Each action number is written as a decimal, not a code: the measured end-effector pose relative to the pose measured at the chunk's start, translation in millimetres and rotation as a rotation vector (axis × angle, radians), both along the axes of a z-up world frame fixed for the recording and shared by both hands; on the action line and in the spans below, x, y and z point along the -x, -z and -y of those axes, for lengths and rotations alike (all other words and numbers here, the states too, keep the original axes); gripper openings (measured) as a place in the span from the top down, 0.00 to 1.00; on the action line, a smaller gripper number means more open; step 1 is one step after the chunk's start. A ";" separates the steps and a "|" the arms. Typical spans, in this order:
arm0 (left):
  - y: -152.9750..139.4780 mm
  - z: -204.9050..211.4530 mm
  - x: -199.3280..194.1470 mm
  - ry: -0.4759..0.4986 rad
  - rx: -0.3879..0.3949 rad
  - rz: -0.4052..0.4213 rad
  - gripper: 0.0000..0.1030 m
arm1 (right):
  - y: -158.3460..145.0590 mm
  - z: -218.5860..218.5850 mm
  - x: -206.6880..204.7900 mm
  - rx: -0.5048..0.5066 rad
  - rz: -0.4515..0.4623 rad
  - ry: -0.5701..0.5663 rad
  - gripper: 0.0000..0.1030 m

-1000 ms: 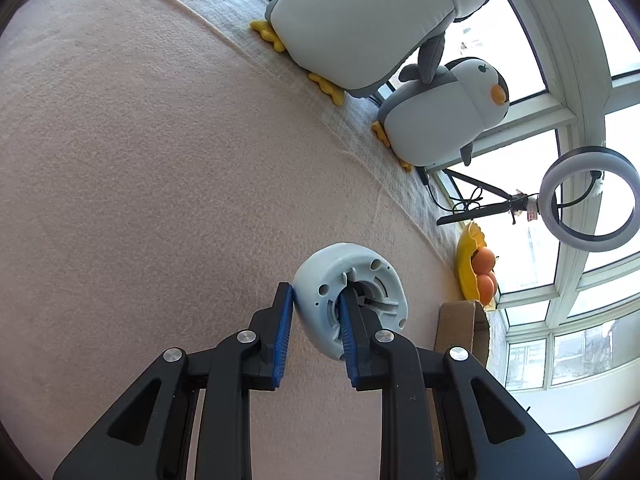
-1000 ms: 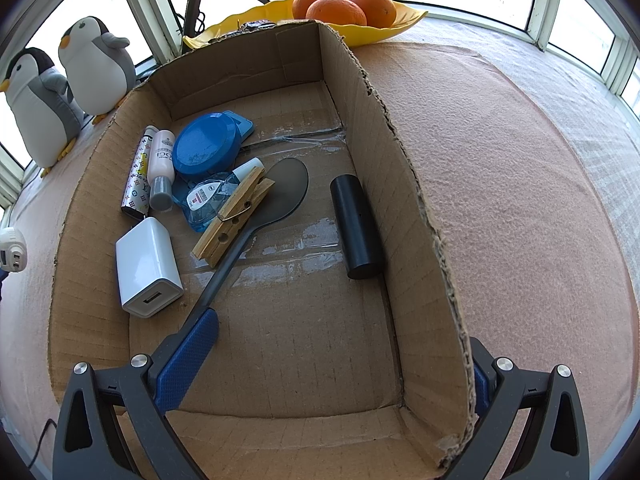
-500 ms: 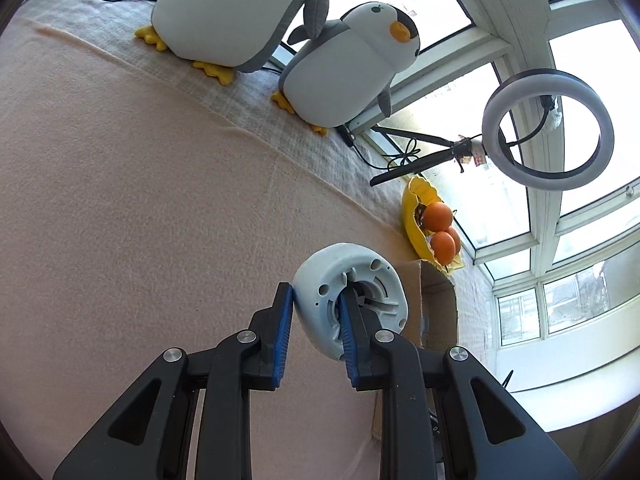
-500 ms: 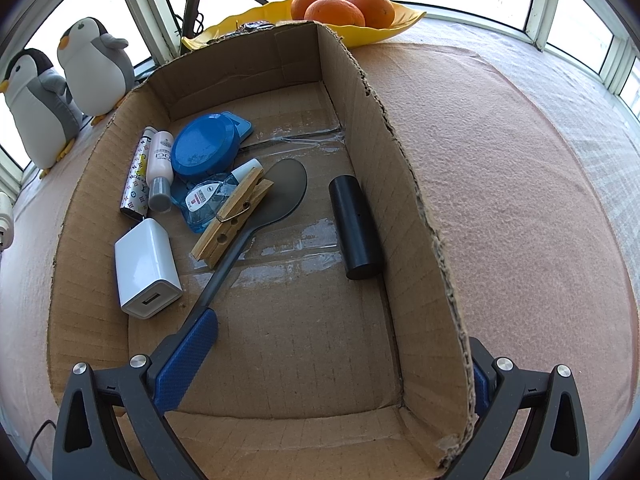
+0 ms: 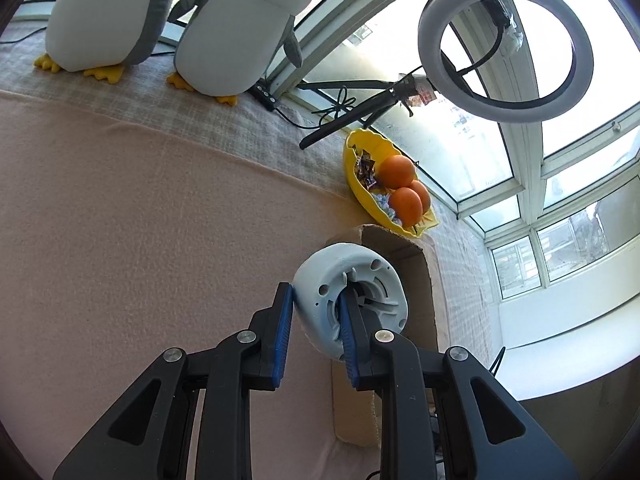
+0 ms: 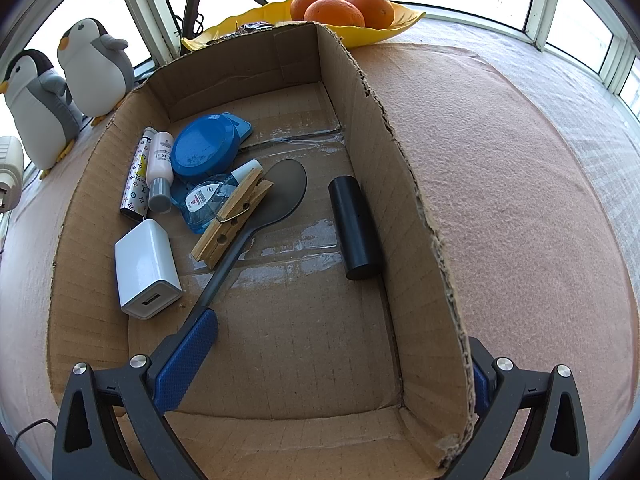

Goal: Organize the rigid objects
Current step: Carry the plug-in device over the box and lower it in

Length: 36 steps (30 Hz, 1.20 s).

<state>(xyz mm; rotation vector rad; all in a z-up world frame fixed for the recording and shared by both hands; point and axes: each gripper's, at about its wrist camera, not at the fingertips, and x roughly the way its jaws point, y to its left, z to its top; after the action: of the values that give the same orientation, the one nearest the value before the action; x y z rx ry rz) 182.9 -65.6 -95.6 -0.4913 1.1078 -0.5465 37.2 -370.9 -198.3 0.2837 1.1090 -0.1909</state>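
My left gripper is shut on a pale blue round plastic part, one finger outside its rim and one in its hollow, held above the pink blanket near the cardboard box. The part also shows at the left edge of the right wrist view. My right gripper is open, its fingers straddling the box's right wall. In the box lie a white charger, a black spoon, a wooden clothespin, a blue lid, small bottles and a black cylinder.
Two plush penguins stand at the back by the window. A yellow dish with oranges sits behind the box. A ring light on a tripod stands by the window. The pink blanket stretches right of the box.
My left gripper has swung with the round part toward the box, so the box and fruit dish come closer in its view. The right gripper and box contents have not moved.
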 end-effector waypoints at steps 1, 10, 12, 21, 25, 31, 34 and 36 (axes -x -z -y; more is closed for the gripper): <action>-0.7 9.0 -1.0 0.018 -0.011 0.004 0.79 | 0.0 -0.1 -0.2 0.000 0.000 0.000 0.00; -2.6 88.9 -6.0 0.177 -0.096 0.032 0.79 | 0.1 -0.2 0.2 0.000 0.000 0.000 0.00; -2.0 105.0 -4.6 0.211 -0.110 0.038 0.79 | 0.1 -0.2 0.2 0.000 0.000 0.000 0.00; 6.1 156.8 -2.3 0.297 -0.196 0.056 0.79 | 0.2 -0.2 0.8 0.000 0.000 0.001 0.00; 8.2 172.8 0.1 0.326 -0.240 0.078 0.79 | 0.3 -0.2 1.2 0.000 0.000 0.000 0.00; 15.5 197.5 -0.1 0.354 -0.280 0.083 0.79 | 0.3 -0.3 0.8 0.000 0.000 0.001 0.00; 17.5 206.0 -0.4 0.361 -0.294 0.087 0.79 | 0.4 -0.4 1.5 0.000 0.000 0.000 0.00; 17.8 209.5 -1.2 0.364 -0.296 0.088 0.79 | 0.4 -0.4 1.2 0.000 0.001 0.001 0.00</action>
<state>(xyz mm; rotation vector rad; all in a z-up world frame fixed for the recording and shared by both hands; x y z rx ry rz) 184.1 -275.1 -113.4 -0.0053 1.1760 -0.6987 35.9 -370.5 -198.7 0.2846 1.1083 -0.1920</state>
